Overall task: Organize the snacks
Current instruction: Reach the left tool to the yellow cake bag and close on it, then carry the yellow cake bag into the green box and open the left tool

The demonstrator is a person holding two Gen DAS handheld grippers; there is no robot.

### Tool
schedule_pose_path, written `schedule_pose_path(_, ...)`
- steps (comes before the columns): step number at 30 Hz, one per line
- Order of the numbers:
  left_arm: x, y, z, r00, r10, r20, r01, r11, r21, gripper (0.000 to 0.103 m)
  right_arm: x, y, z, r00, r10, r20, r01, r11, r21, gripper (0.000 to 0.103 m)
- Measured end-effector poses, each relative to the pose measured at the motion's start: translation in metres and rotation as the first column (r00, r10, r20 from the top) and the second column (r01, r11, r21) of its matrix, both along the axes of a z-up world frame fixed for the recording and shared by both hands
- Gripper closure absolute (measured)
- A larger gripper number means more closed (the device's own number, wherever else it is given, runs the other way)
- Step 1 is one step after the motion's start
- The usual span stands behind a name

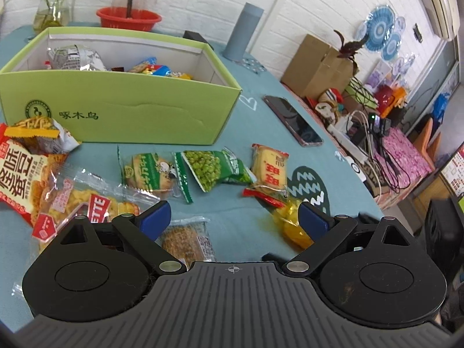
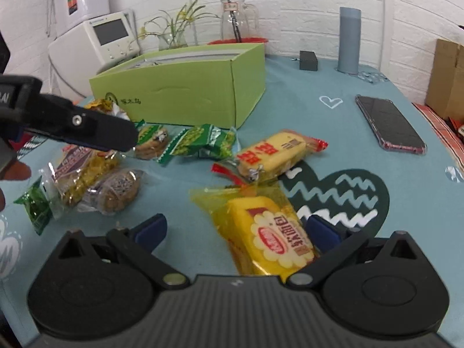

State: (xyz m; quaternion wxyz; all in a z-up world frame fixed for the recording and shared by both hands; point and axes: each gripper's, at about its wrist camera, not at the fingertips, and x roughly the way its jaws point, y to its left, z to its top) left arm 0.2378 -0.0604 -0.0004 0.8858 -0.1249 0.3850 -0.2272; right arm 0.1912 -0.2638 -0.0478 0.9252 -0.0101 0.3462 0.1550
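Note:
A light green box [image 1: 116,110] [image 2: 185,92] stands open at the back with several snacks inside. Loose packets lie on the teal tablecloth in front of it: a green pea packet [image 1: 214,168] [image 2: 203,142], a green-wrapped biscuit [image 1: 148,174], a yellow cake with red ends [image 1: 269,171] [image 2: 272,153], an oat bar [image 1: 185,240] and a yellow bread packet [image 1: 290,223] [image 2: 266,232]. My left gripper [image 1: 233,217] is open above the oat bar. My right gripper [image 2: 236,230] is open, with the bread packet lying between its fingers, close to the right one.
Big red and orange snack bags [image 1: 20,168] pile at the left. A phone [image 1: 293,121] [image 2: 391,124] lies to the right, near the table's edge. A grey cylinder [image 2: 349,40], a small black box [image 2: 308,61] and a red basin [image 1: 127,18] stand behind the box.

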Motion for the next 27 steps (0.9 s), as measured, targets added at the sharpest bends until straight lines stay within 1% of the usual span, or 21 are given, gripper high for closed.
schedule_pose_path(1, -0.002, 0.001, -0.001, 1.000, -0.006, 0.000, 0.006, 1.000, -0.003, 0.018, -0.008, 0.007, -0.001, 1.000, -0.007, 0.003, 0.007, 1.000, 0.015, 0.001)
schedule_pose_path(3, -0.006, 0.000, -0.002, 1.000, -0.019, -0.005, 0.019, 1.000, 0.000, 0.018, -0.024, 0.018, -0.002, 0.999, 0.008, 0.038, -0.010, 0.999, 0.038, 0.001)
schedule_pose_path(5, -0.006, -0.003, -0.004, 0.999, -0.044, -0.021, 0.044, 0.999, 0.001, 0.018, -0.033, 0.025, 0.000, 0.997, 0.002, 0.075, -0.003, 1.000, 0.008, 0.001)
schedule_pose_path(7, -0.003, -0.008, -0.005, 0.996, -0.079, -0.044, 0.078, 0.997, -0.022, 0.018, -0.038, 0.026, 0.005, 0.994, -0.033, 0.101, 0.037, 0.999, -0.033, 0.001)
schedule_pose_path(9, 0.002, -0.014, -0.008, 0.992, -0.103, -0.068, 0.100, 0.994, -0.044, 0.018, -0.040, 0.021, 0.010, 0.993, -0.057, 0.106, 0.058, 0.998, -0.013, 0.001)
schedule_pose_path(11, 0.008, -0.022, -0.010, 0.988, -0.127, -0.088, 0.122, 0.991, -0.060, 0.018, -0.042, 0.020, 0.011, 0.994, -0.050, 0.095, 0.048, 0.999, 0.019, 0.001)
schedule_pose_path(13, 0.011, -0.031, -0.011, 0.984, -0.146, -0.103, 0.140, 0.988, -0.063, 0.018, -0.043, 0.024, 0.010, 0.995, -0.044, 0.089, 0.042, 0.999, 0.021, 0.001)
schedule_pose_path(15, 0.011, -0.041, -0.013, 0.979, -0.173, -0.107, 0.168, 0.985, -0.047, 0.017, -0.046, 0.028, 0.007, 0.995, -0.040, 0.088, 0.038, 0.999, 0.023, 0.001)
schedule_pose_path(18, 0.010, -0.050, -0.022, 0.975, -0.185, -0.126, 0.187, 0.982, -0.002, 0.018, -0.049, 0.031, 0.003, 0.995, -0.047, 0.088, 0.046, 0.999, 0.010, 0.002)
schedule_pose_path(20, 0.009, -0.054, -0.025, 0.974, -0.190, -0.124, 0.193, 0.981, 0.011, 0.025, -0.048, 0.031, 0.001, 0.995, -0.045, 0.087, 0.046, 0.999, -0.004, 0.004)
schedule_pose_path(21, 0.010, -0.055, -0.027, 0.971, -0.203, -0.127, 0.205, 0.979, 0.006, 0.028, -0.047, 0.030, 0.001, 0.996, -0.041, 0.081, 0.041, 0.999, 0.001, 0.008)
schedule_pose_path(22, 0.010, -0.056, -0.028, 0.968, -0.215, -0.132, 0.217, 0.976, 0.003, 0.035, -0.045, 0.028, 0.000, 0.997, -0.033, 0.070, 0.032, 0.999, 0.014, 0.019)
schedule_pose_path(23, 0.011, -0.058, -0.030, 0.964, -0.226, -0.140, 0.230, 0.973, 0.010, 0.048, -0.044, 0.027, -0.001, 0.998, -0.021, 0.058, 0.020, 1.000, 0.024, 0.027)
schedule_pose_path(25, 0.008, -0.059, -0.030, 0.961, -0.242, -0.134, 0.249, 0.968, 0.038, 0.071, -0.046, 0.027, 0.000, 0.998, -0.011, 0.067, 0.010, 1.000, 0.012, 0.042)
schedule_pose_path(26, 0.007, -0.056, -0.029, 0.961, -0.240, -0.140, 0.246, 0.969, 0.022, 0.073, -0.048, 0.027, 0.002, 0.998, -0.005, 0.067, 0.004, 1.000, 0.010, 0.042)
schedule_pose_path(27, 0.005, -0.053, -0.025, 0.962, -0.239, -0.134, 0.243, 0.970, 0.008, 0.073, -0.051, 0.027, 0.006, 0.997, 0.003, 0.074, -0.005, 1.000, 0.016, 0.042)
